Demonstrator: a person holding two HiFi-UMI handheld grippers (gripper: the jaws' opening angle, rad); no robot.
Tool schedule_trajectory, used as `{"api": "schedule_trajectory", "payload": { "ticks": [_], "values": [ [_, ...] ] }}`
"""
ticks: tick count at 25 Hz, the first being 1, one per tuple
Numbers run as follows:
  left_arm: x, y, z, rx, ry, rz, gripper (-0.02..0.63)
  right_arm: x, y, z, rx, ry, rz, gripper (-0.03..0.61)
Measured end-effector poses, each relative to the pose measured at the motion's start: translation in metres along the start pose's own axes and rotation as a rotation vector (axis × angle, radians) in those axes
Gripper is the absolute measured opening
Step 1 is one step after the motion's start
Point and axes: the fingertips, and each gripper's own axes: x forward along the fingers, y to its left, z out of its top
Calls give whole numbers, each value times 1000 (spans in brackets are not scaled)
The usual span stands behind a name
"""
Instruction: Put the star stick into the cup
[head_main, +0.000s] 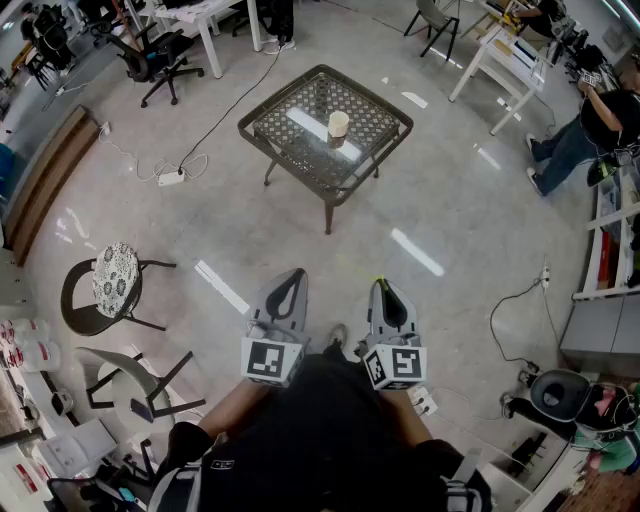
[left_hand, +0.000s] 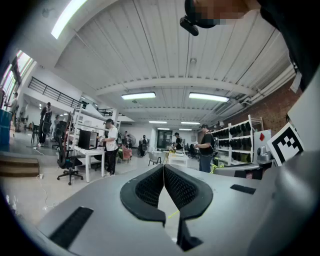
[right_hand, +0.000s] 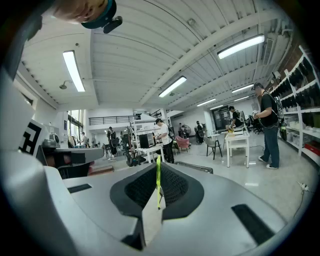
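Observation:
A pale cup (head_main: 338, 126) stands upright on the dark wire-mesh table (head_main: 290, 150), well ahead of both grippers. My right gripper (head_main: 381, 287) is shut on the star stick (right_hand: 158, 181), a thin yellow-green stick that pokes out past its tips (head_main: 379, 281). The star end is hidden. My left gripper (head_main: 295, 277) is shut with nothing between its pads (left_hand: 176, 185). Both grippers are held close to my body, side by side, over the floor.
A round-seat chair (head_main: 112, 285) stands to the left and another chair (head_main: 135, 385) lies below it. A power strip with cables (head_main: 172, 178) lies on the floor left of the table. White desks (head_main: 505, 62), a person (head_main: 590, 125) and shelves (head_main: 615, 250) are at the right.

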Motion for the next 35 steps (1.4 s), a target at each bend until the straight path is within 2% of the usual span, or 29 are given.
{"api": "schedule_trajectory", "payload": {
  "ticks": [16,24,26,35],
  "values": [
    [7,-18,-2,14,22,8,17,-5,-17,6,46,-14,21,21],
    [26,-47,-7,39,29,1,16,-9,-46,6,44,-16,39,21],
    [35,-55,-3,16,20,13,17,-7,-56,6,45,-17,45,21],
    [59,-81,-9,36,37,65,17,1,-96,6,30,-18,98,21]
  ]
}}
